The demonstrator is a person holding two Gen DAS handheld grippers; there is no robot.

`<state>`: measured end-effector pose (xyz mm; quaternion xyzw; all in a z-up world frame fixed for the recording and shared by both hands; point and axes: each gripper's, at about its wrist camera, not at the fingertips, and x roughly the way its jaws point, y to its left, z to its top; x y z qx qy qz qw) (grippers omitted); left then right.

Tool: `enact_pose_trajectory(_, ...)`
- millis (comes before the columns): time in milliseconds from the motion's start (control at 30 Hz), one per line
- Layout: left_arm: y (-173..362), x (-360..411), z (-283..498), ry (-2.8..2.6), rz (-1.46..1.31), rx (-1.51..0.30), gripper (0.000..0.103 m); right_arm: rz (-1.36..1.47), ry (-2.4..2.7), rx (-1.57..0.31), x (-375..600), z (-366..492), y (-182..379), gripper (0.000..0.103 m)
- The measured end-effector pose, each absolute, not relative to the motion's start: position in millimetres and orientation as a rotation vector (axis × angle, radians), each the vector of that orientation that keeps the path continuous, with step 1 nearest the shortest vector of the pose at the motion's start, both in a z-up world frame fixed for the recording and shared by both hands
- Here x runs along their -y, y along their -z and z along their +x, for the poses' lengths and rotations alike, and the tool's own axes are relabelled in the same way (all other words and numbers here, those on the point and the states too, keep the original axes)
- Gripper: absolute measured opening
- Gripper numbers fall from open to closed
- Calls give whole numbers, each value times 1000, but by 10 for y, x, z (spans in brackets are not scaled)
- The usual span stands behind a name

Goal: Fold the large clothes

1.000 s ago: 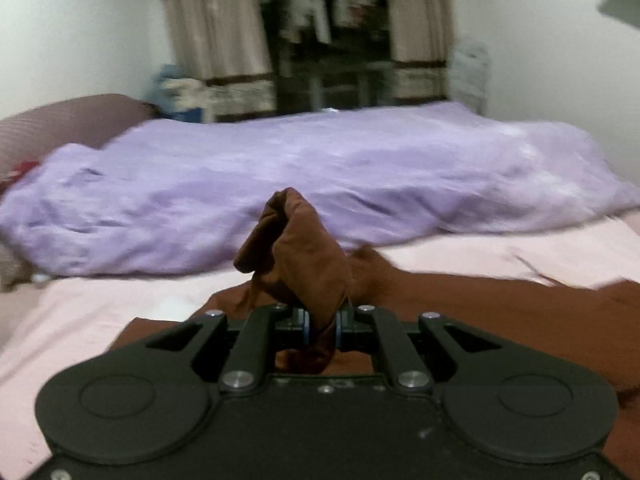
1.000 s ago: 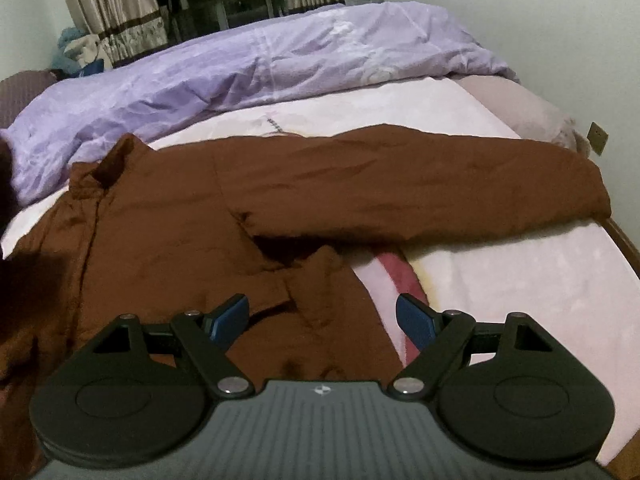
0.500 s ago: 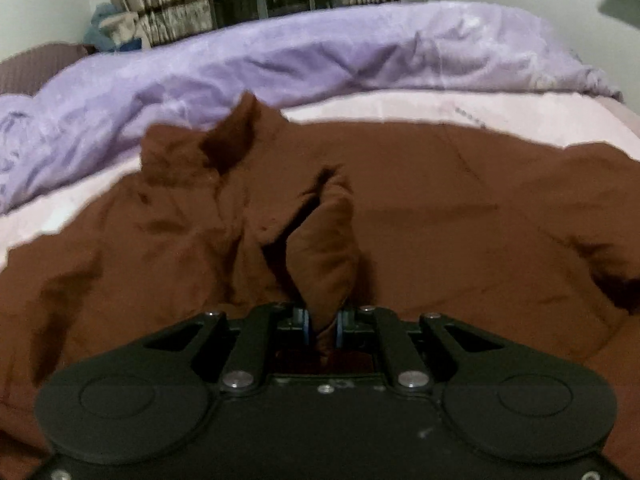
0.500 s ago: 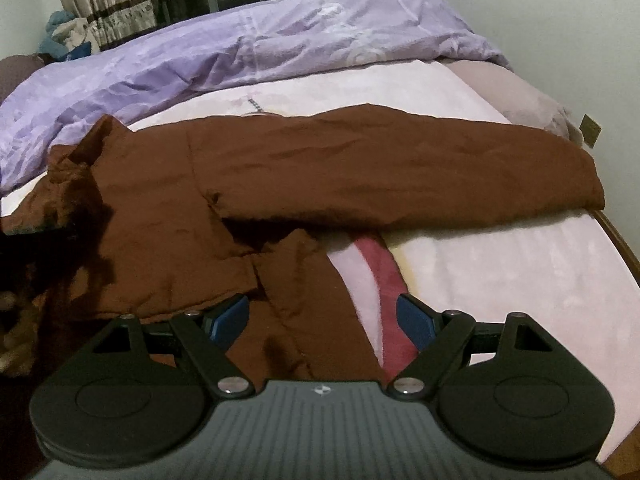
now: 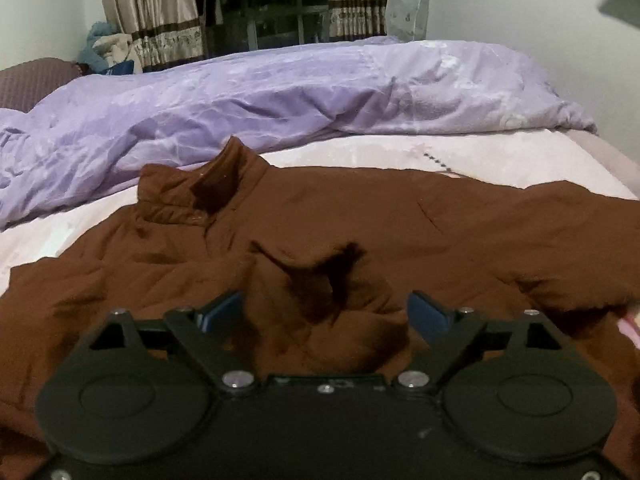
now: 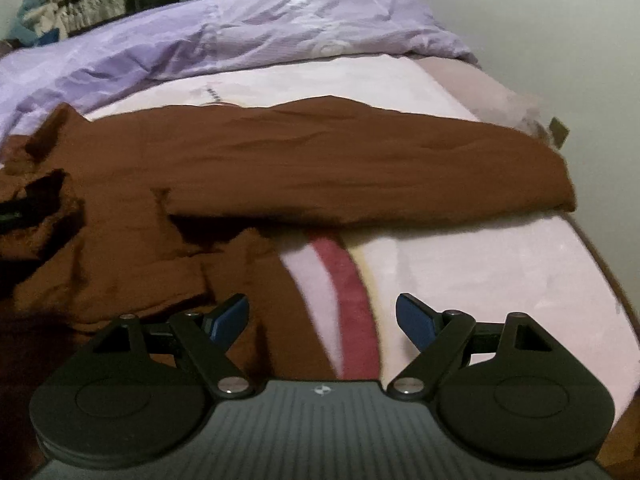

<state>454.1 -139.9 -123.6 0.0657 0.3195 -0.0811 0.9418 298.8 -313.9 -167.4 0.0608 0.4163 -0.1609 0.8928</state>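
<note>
A large brown jacket [image 5: 400, 232] lies spread on the pink bed sheet [image 5: 360, 152], its collar [image 5: 208, 188] standing up at the far left. My left gripper [image 5: 326, 314] is low over the jacket's body and its jaws are opening. A bunched fold of brown cloth [image 5: 320, 312] rests loose between them, free of both blue pads. In the right wrist view the brown jacket [image 6: 320, 160] stretches one long sleeve [image 6: 440, 176] toward the right bed edge. My right gripper [image 6: 320, 320] hangs open above the jacket's lower edge and the sheet, holding nothing.
A crumpled purple duvet [image 5: 280, 96] fills the far half of the bed. Behind it are curtains [image 5: 152, 12] and a dark window. A red stripe [image 6: 344, 280] crosses the sheet under my right gripper. The wall [image 6: 560, 60] runs close along the bed's right edge.
My left gripper came down with the pinched brown cloth onto the jacket and then spread its jaws, letting the fold drop. The right gripper stayed open, tilting down slightly.
</note>
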Motion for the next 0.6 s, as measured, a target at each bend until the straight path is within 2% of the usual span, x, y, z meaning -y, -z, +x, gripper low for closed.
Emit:
enact_pose_trajectory(33,1312,1419,4596,161,140,-682,90,113,349,-868,3145,3002,1690,98)
enact_pose_trajectory(67,1398,1430,4646,157,140,-709,82,101,363,-872,3152,3016,1706,98)
enact_pose_trajectory(100,1494,1434,4688,156,139,-734,71,91,371,-877,3162,3031,1723,98)
enact_pose_trajectory(133,1552,1431,4707,150,136,-740,70,87,375,-882,3169,3046,1735,98)
enact_pose_trajectory(200,1541,1423,4677,162,133,-715,47,93,374,-887,3183,3059,1746,98)
enact_pose_trajectory(233,1511,1427,4668,167,138,-714,40,94,370,-887,3188,3061,1748,98)
enact_pose_trajectory(267,1473,1424,4661,166,137,-711,24,91,369,-886,3184,3062,1751,98)
enact_pose_trajectory(300,1426,1411,4654,165,135,-712,19,87,370,-887,3182,3069,1755,98)
enact_pose_trajectory(433,1259,1301,4598,194,74,-690,19,61,379,-890,3167,3106,1772,98)
enact_pose_trajectory(500,1254,1298,4618,209,62,-691,28,60,381,-891,3164,3123,1782,98)
enact_pose_trajectory(533,1308,1319,4649,215,65,-706,30,58,382,-893,3158,3122,1788,98)
enact_pose_trajectory(600,1509,1371,4726,219,86,-747,52,56,384,-896,3157,3123,1799,98)
